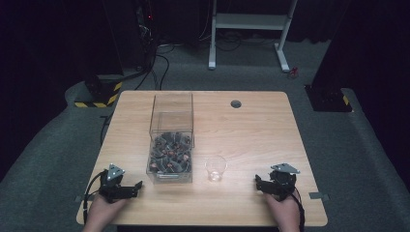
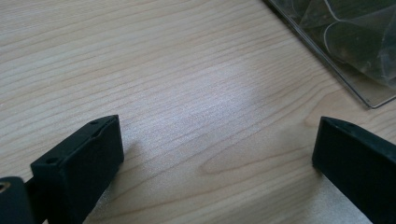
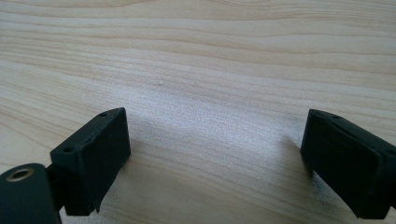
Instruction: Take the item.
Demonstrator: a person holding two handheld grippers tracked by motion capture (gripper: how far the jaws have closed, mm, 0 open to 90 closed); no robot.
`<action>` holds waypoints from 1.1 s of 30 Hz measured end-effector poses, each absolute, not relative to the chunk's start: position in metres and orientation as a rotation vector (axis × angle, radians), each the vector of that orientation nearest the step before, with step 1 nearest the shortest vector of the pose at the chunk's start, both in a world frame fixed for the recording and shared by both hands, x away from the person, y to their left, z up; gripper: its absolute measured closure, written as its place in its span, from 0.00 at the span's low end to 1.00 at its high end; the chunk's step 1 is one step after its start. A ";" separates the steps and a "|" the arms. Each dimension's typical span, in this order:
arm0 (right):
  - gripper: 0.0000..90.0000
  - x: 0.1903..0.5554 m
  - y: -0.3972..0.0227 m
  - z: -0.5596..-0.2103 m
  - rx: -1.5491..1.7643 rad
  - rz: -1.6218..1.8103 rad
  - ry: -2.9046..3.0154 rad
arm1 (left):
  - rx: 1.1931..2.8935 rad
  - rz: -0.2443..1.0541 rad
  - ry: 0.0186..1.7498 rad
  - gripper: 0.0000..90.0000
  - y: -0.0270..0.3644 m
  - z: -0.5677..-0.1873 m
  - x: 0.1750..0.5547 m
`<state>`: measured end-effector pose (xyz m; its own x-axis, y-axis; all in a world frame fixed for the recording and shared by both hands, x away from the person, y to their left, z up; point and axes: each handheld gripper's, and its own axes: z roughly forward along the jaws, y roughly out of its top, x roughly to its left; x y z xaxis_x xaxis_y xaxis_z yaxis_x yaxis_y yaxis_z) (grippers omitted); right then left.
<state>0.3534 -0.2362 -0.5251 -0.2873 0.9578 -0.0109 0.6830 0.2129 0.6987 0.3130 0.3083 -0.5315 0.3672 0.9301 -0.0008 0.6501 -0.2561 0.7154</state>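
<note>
The small clear plastic cup (image 1: pixel 215 168) stands upright on the light wooden tabletop (image 1: pixel 251 125), just right of the clear plastic bin (image 1: pixel 171 140) of dark pieces. It lies nearer the right gripper (image 1: pixel 263 183), forward-left; both right and left gripper (image 1: pixel 131 188) rest released, empty.

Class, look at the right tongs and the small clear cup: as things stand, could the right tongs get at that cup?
Probably yes. The right tongs rest open on the table, and the clear cup stands apart to their left with bare wood between. The clear box sits beyond the cup, out of the path.
</note>
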 end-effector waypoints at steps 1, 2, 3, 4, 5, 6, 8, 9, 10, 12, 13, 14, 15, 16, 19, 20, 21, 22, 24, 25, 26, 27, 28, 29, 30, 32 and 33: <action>0.09 0.353 -0.236 -0.525 1.517 0.825 2.048 | 2.002 0.573 1.362 0.02 0.308 -0.531 0.313; 0.09 0.353 -0.236 -0.525 1.517 0.825 2.048 | 2.002 0.572 1.362 0.02 0.308 -0.531 0.313; 0.09 0.353 -0.236 -0.525 1.517 0.825 2.048 | 2.002 0.572 1.362 0.02 0.308 -0.531 0.313; 0.09 0.353 -0.236 -0.525 1.517 0.825 2.048 | 2.000 0.573 1.363 0.02 0.308 -0.532 0.313; 0.09 0.353 -0.236 -0.525 1.517 0.825 2.048 | 2.000 0.573 1.363 0.02 0.308 -0.532 0.313; 0.09 0.353 -0.236 -0.525 1.517 0.825 2.049 | 2.002 0.575 1.363 0.02 0.308 -0.531 0.314; 0.09 0.353 -0.236 -0.525 1.515 0.825 2.052 | 2.002 0.575 1.363 0.02 0.308 -0.531 0.314; 0.09 0.353 -0.237 -0.525 1.513 0.826 2.053 | 2.002 0.575 1.363 0.02 0.308 -0.531 0.314; 0.09 0.353 -0.237 -0.525 1.511 0.828 2.056 | 2.002 0.575 1.363 0.02 0.308 -0.531 0.314; 0.11 0.353 -0.237 -0.525 1.509 0.832 2.059 | 2.002 0.575 1.363 0.02 0.308 -0.531 0.314; 0.12 0.352 -0.238 -0.524 1.501 0.837 2.060 | 2.002 0.576 1.362 0.02 0.308 -0.531 0.314; 0.13 0.352 -0.238 -0.524 1.496 0.844 2.057 | 2.003 0.576 1.362 0.02 0.308 -0.531 0.314; 0.13 0.351 -0.238 -0.523 1.500 0.852 2.052 | 2.002 0.576 1.362 0.02 0.308 -0.531 0.314; 0.13 0.350 -0.239 -0.522 1.493 0.865 2.045 | 2.002 0.576 1.362 0.02 0.308 -0.531 0.314; 0.13 0.348 -0.240 -0.519 1.484 0.887 2.037 | 2.003 0.575 1.360 0.02 0.309 -0.531 0.314; 0.13 0.348 -0.241 -0.518 1.469 0.896 2.034 | 2.004 0.574 1.360 0.02 0.309 -0.531 0.314; 0.13 0.347 -0.241 -0.517 1.466 0.905 2.026 | 2.004 0.575 1.360 0.02 0.309 -0.531 0.314; 0.13 0.346 -0.241 -0.515 1.441 0.923 2.017 | 2.004 0.575 1.360 0.02 0.309 -0.531 0.314; 0.13 0.345 -0.240 -0.514 1.435 0.930 2.016 | 2.004 0.575 1.360 0.02 0.309 -0.531 0.314; 0.12 0.345 -0.239 -0.514 1.436 0.938 2.016 | 2.004 0.575 1.360 0.02 0.309 -0.531 0.314; 0.12 0.344 -0.238 -0.513 1.430 0.945 2.021 | 2.003 0.574 1.361 0.02 0.308 -0.531 0.314; 0.12 0.345 -0.238 -0.512 1.421 0.950 2.024 | 2.003 0.574 1.361 0.02 0.308 -0.531 0.314; 0.12 0.344 -0.237 -0.511 1.419 0.960 2.024 | 2.003 0.575 1.361 0.02 0.308 -0.531 0.314; 0.11 0.344 -0.236 -0.510 1.414 0.967 2.022 | 2.003 0.575 1.361 0.02 0.308 -0.531 0.314; 0.11 0.345 -0.235 -0.509 1.403 0.977 2.022 | 2.005 0.575 1.361 0.02 0.309 -0.531 0.314; 0.11 0.345 -0.233 -0.506 1.386 1.001 2.036 | 2.009 0.575 1.359 0.02 0.309 -0.531 0.314; 0.11 0.346 -0.232 -0.506 1.391 1.008 2.036 | 2.011 0.574 1.360 0.02 0.309 -0.531 0.314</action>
<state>0.3456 -0.2321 -0.5057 -0.3731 0.9275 0.0213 0.5793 0.2150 0.7863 0.3138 0.3088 -0.5311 0.3706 0.9288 0.0049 0.6512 -0.2636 0.7117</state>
